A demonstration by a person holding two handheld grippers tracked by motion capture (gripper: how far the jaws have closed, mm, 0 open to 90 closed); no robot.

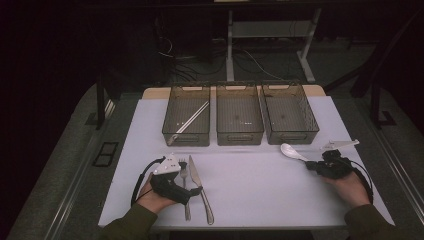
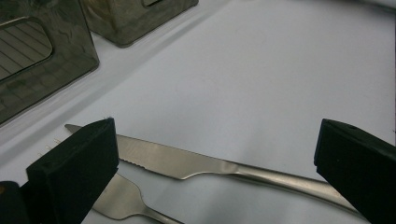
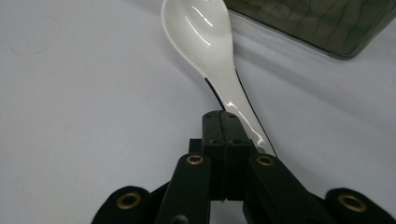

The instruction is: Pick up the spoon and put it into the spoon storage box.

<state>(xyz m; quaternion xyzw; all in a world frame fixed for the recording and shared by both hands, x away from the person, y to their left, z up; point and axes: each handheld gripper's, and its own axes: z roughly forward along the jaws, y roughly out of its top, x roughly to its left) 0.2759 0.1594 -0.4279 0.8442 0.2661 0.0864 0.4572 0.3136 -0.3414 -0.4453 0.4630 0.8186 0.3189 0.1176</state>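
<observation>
Two claws are working: the right claw [image 3: 223, 122] is pressing together beside the white spoon's [image 3: 203, 42] handle, seemingly missing it, as the spoon is lying on the worktop [image 1: 260, 185] near the right bin [image 1: 290, 114]. Next is regrasping. The left claw [image 2: 210, 172] is spreading over the knife [image 2: 187, 163].

Three grey bins [image 1: 240, 121] stand side by side along the far edge of the tabletop [image 1: 250, 195], blocking any pass there. The middle of the tabletop down to the near edge lies open. Near the left near corner a fork [image 1: 185, 182] and knife [image 1: 200, 187] lie together. A white spoon [image 1: 292, 151] lies before the right bin.
</observation>
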